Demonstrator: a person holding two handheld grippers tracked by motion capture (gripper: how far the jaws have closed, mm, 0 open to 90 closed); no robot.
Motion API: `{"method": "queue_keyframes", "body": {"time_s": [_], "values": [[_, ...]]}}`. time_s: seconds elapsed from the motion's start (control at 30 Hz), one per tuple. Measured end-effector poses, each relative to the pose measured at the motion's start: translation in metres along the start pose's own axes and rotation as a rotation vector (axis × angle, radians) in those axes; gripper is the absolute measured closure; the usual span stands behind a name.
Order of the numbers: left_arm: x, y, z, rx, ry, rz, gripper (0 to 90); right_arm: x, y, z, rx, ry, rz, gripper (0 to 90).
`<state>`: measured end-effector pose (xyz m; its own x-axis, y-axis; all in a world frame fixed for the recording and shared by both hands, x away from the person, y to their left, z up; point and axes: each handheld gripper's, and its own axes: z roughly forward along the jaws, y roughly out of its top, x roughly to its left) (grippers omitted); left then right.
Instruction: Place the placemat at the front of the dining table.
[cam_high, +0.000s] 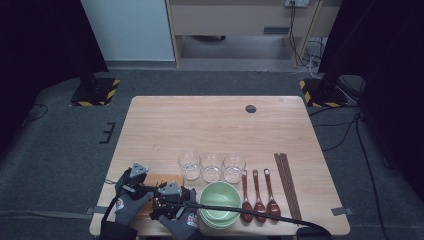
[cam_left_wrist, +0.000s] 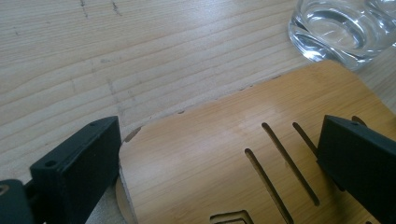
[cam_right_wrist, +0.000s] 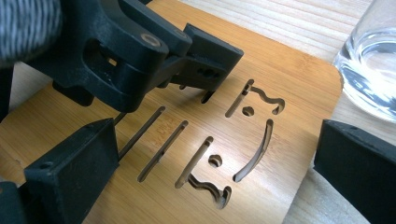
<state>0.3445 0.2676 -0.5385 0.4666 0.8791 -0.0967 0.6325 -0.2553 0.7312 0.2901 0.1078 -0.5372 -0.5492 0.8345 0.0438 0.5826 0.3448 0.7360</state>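
High view. Wooden bench; at its near left corner a bamboo trivet, lying flat, with the left gripper and right gripper gathered over it. To the right: three glasses in a row, stacked green bowls, three brown spoons, chopsticks. These lie in neat order; the trivet appears to be the item in hand.

Left gripper view. Jaws wide apart, straddling the trivet's corner; nothing clamped. One glass just beyond the board's far edge.

Right gripper view. Jaws wide apart over the slotted, cut-out face of the trivet; nothing held. The left gripper rests low on the board.

Judgement: grasp not yet made; lift and placement of the trivet remain.
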Motion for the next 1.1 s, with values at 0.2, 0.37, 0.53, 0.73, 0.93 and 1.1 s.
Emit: {"method": "queue_keyframes", "body": {"time_s": [0.2,0.37,0.53,0.73,0.93,1.1], "values": [[-0.0007,0.0,-0.0004,-0.002,0.008,-0.009,1.6,-0.0003,-0.001,0.0011,-0.013,-0.003,0.004,0.1],[-0.0003,0.0001,-0.0008,-0.004,0.009,-0.015,2.2,-0.0009,-0.0007,0.0015,-0.011,0.0,0.012,0.1],[-0.0002,-0.0001,-0.0011,-0.004,0.011,-0.017,2.2,-0.0027,0.0015,0.0027,0.011,0.006,0.042,0.1],[-0.0011,-0.0006,-0.0018,-0.003,0.02,-0.025,2.1,-0.0044,0.0022,0.0032,0.038,0.015,0.079,0.0],[0.0007,-0.0016,-0.0022,-0.009,0.015,-0.019,2.1,-0.0026,0.0006,0.0035,0.021,0.013,0.081,0.2],[0.0011,-0.0013,-0.0017,-0.009,0.016,-0.02,2.0,-0.0024,0.0001,0.0037,0.015,0.012,0.078,0.2]]}}
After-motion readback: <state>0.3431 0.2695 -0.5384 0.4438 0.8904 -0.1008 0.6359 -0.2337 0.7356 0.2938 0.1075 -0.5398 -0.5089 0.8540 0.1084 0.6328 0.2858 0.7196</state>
